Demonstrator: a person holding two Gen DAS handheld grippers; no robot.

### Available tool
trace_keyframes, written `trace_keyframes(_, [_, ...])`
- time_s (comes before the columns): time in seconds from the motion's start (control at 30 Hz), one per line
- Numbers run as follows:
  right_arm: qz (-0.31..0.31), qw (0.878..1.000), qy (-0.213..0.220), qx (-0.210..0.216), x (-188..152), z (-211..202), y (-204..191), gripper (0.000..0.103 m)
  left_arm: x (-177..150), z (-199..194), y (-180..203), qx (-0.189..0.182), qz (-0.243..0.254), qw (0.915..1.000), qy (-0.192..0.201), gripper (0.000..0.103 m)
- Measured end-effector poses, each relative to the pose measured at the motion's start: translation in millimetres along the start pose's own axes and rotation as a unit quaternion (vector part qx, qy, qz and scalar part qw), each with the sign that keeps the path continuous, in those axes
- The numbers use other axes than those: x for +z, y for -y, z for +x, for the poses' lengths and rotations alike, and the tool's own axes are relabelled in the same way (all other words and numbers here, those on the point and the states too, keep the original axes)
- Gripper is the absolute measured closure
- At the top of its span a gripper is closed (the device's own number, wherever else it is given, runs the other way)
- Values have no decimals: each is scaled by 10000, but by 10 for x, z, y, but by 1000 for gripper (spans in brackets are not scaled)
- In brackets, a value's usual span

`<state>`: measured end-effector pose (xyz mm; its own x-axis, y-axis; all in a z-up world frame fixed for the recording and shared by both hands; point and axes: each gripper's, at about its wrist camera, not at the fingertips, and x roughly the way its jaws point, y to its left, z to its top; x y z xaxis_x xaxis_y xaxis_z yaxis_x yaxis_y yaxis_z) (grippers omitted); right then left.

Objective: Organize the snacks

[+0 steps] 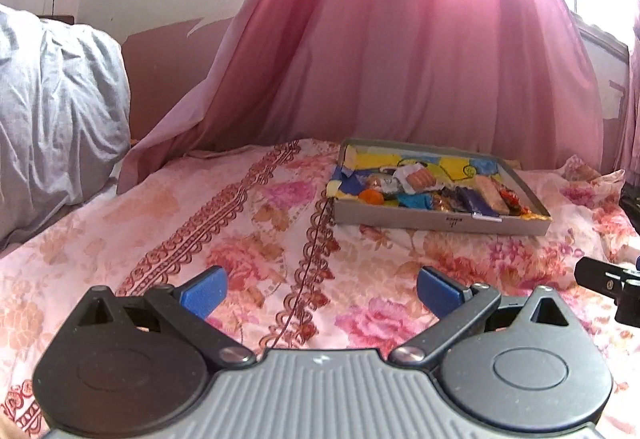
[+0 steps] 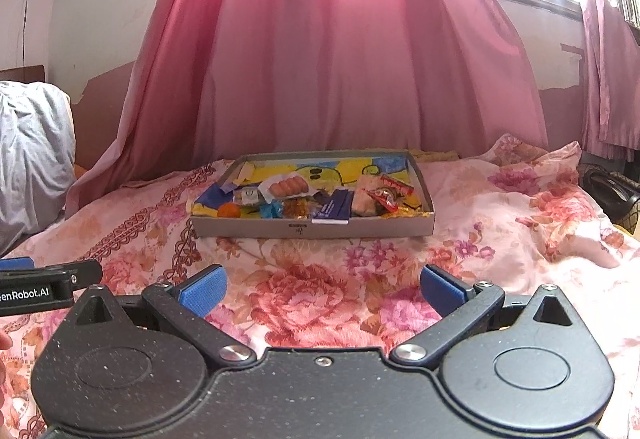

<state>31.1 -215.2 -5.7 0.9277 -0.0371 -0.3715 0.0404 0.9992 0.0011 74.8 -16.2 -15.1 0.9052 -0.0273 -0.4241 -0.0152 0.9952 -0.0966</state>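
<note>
Two Tools Spread and Empty, Snack Tray Ahead on the Bed

Both tools were held low over the floral bedspread [image 2: 360, 271], each with blue pads wide apart and nothing between them. The tray [image 2: 312, 229] lay ahead of both, its long side running across the view, near wall facing the tools. From the right tool [image 2: 323, 289] it sat almost dead centre; from the left tool [image 1: 322, 291] it sat off to the right, so the right tool was judged better lined up. The snacks [image 2: 320, 199] all lay inside the tray, crowded loosely along its near half: an orange sweet [image 2: 229, 210], a clear pack of brown biscuits [image 2: 289, 186], a dark blue packet [image 2: 334, 208] and a red wrapper [image 2: 390, 191]. None were seen on the bedspread. The scene fitted either a gathered load or a jumble awaiting sorting.
</note>
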Motion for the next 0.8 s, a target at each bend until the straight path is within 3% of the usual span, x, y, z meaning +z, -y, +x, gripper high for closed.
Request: trace_keyframes(0.8, [53, 9995, -280, -169, -59, 43, -2, 1, -56, -21, -14, 43, 16, 10000, -54, 0])
